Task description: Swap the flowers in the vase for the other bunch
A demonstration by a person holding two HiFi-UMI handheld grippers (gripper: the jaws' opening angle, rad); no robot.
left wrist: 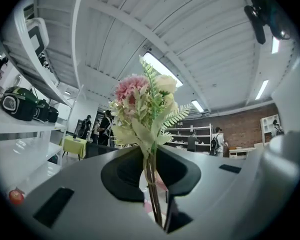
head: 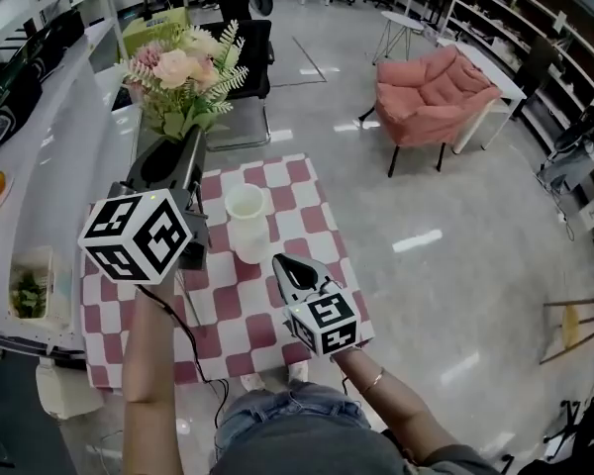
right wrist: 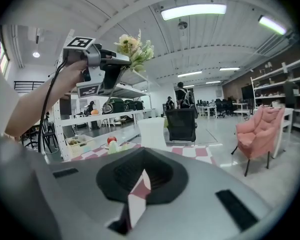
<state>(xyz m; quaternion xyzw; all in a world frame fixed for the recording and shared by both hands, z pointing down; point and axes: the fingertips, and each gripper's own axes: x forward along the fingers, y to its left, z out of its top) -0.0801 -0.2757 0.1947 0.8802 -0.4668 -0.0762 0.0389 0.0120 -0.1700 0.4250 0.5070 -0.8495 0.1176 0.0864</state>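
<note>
- Upper left, our left gripper (head: 191, 139) pinches the flower bunch (head: 185, 72) by its stems.
- Lower centre, our right gripper (head: 295, 268) is pressed together, empty.
- We see the white vase (head: 246, 221) mid-frame on the checked table (head: 307, 191).

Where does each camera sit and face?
Head view: on the head, steeply down at the table; shows both forearms, left gripper, right gripper.
Left gripper view: on that gripper, upward past jaws shut on the bouquet, toward the ceiling.
Right gripper view: on that gripper, roughly level toward the vase; shows the left arm.
Shared: bouquet, in all three.
</note>
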